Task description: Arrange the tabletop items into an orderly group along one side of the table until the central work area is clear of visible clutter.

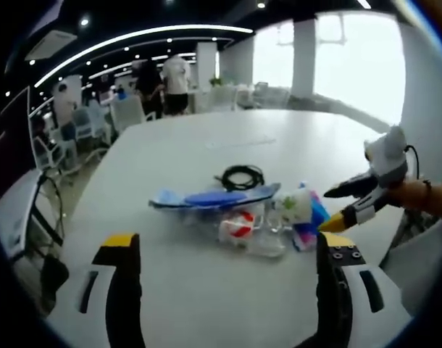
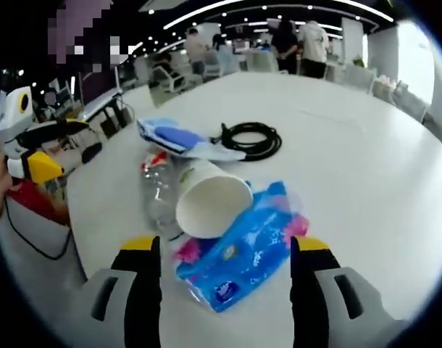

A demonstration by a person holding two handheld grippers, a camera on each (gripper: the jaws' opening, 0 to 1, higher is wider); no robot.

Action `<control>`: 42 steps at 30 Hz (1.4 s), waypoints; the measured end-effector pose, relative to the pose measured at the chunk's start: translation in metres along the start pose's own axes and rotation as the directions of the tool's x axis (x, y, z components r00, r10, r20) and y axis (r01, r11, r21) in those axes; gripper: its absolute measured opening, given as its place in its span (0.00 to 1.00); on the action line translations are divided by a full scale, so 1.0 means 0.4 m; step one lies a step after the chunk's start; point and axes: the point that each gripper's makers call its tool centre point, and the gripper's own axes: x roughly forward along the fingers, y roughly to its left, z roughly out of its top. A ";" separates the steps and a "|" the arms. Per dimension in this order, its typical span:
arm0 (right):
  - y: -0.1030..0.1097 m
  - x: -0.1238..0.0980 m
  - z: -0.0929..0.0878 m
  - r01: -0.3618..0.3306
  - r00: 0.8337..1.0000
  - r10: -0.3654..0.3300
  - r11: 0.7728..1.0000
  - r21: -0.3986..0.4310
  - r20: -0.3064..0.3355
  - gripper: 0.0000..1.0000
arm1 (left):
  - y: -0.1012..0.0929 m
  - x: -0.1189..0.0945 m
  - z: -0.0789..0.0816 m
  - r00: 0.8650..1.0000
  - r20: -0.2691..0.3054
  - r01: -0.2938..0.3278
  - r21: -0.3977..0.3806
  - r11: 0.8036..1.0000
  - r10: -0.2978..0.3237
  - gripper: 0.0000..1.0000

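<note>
One paper cup (image 2: 210, 199), one plastic bottle (image 2: 157, 192), one coiled cable (image 2: 251, 138), two blue packets (image 2: 239, 254) (image 2: 179, 139).

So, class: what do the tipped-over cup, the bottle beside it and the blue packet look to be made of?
The cup looks like paper: a matte white inside with a thin rolled rim. The bottle looks like clear plastic: glossy and see-through, and it seems dented. The blue packet looks like soft plastic film: shiny, printed and wrinkled, probably a tissue pack.

Two low, near views from opposite sides of the table (image 1: 206, 138), sharing its central clutter.
</note>
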 end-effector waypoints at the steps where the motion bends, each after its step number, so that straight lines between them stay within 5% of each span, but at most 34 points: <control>1: -0.003 0.001 -0.003 0.004 1.000 -0.004 1.000 0.004 -0.003 0.65 | -0.001 0.000 -0.002 1.000 -0.005 0.001 0.002 1.000 -0.001 0.98; 13: -0.012 -0.002 -0.019 0.011 1.000 -0.011 1.000 0.003 -0.023 0.35 | 0.001 -0.002 -0.004 1.000 -0.012 0.000 0.008 1.000 0.001 0.96; 24: -0.060 -0.017 -0.024 0.092 0.995 -0.094 0.995 -0.043 -0.044 0.06 | 0.007 -0.004 -0.006 1.000 -0.014 -0.009 0.010 1.000 0.009 0.95; 42: -0.157 -0.088 0.015 0.220 0.975 -0.224 0.958 -0.185 0.000 0.01 | -0.002 -0.005 0.001 1.000 0.000 0.004 0.018 1.000 -0.004 0.94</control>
